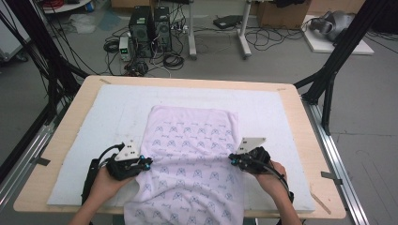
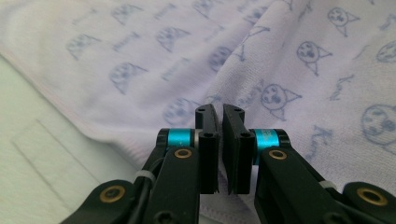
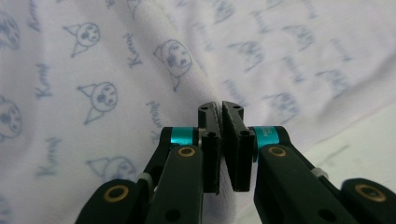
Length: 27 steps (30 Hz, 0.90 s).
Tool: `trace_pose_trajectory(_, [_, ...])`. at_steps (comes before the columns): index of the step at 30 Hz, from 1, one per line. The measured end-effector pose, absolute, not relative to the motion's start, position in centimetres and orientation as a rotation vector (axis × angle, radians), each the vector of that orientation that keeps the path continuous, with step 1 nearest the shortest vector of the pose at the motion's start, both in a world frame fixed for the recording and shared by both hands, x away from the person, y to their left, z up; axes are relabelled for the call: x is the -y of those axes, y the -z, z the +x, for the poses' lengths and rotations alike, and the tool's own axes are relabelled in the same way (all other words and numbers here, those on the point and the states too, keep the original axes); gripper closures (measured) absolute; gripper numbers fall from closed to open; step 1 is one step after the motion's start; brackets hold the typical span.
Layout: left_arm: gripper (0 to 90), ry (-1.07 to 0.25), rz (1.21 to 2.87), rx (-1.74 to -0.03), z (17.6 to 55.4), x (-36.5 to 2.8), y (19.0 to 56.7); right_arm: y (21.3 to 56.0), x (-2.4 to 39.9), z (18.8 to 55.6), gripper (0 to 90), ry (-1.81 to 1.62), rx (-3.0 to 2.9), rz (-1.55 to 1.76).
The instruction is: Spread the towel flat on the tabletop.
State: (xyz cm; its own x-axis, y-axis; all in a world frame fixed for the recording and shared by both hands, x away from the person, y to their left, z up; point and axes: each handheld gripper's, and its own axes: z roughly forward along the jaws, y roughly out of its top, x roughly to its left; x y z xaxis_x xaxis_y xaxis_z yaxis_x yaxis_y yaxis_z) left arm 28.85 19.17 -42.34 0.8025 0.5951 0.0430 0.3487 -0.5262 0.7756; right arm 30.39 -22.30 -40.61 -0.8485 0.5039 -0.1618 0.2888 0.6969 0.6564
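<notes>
The worktop (image 1: 300, 140) fills the middle of the high view, its top covered by a white mat (image 1: 108, 117). A pale lilac towel (image 1: 192, 154) printed with small cat faces lies down the centre of the mat, its near end hanging over the bottom edge of the worktop. The left gripper (image 1: 144, 163) sits at the towel's left edge, lower left of centre; the right gripper (image 1: 233, 159) sits at its right edge, level with the other. In the left gripper view, the jaws of the left gripper (image 2: 220, 112) are pinched nearly together on a raised ridge of cloth; in the right gripper view, the right gripper (image 3: 220, 108) is likewise clamped on a fold.

The step looks like a fold taken from both side edges. To do it well, both grips should hold only the top layer, rise together and travel evenly, so the edges stay parallel and the cloth does not skew or slip free.
</notes>
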Motion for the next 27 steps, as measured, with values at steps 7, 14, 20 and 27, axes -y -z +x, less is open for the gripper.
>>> trace_pose_trajectory(7, [78.8, -0.393, 2.143, -0.777, 31.9, -19.6, 43.3, 42.2, 21.7, 33.2, 83.4, -0.859, -2.599, 0.693])
trace_pose_trajectory(14, [63.9, -0.460, 2.121, -0.774, 30.9, -20.7, 41.0, 41.0, 23.0, 32.6, 68.4, -0.995, -2.540, 0.739])
trace_pose_trajectory(20, [63.2, -0.476, 2.092, -0.706, 28.7, -21.8, 38.2, 38.9, 23.4, 30.0, 62.3, -1.091, -2.522, 0.657])
trace_pose_trajectory(27, [65.4, -0.391, 2.142, -0.582, 24.5, -20.7, 40.0, 39.7, 22.2, 26.7, 57.2, -1.174, -2.604, 0.537])
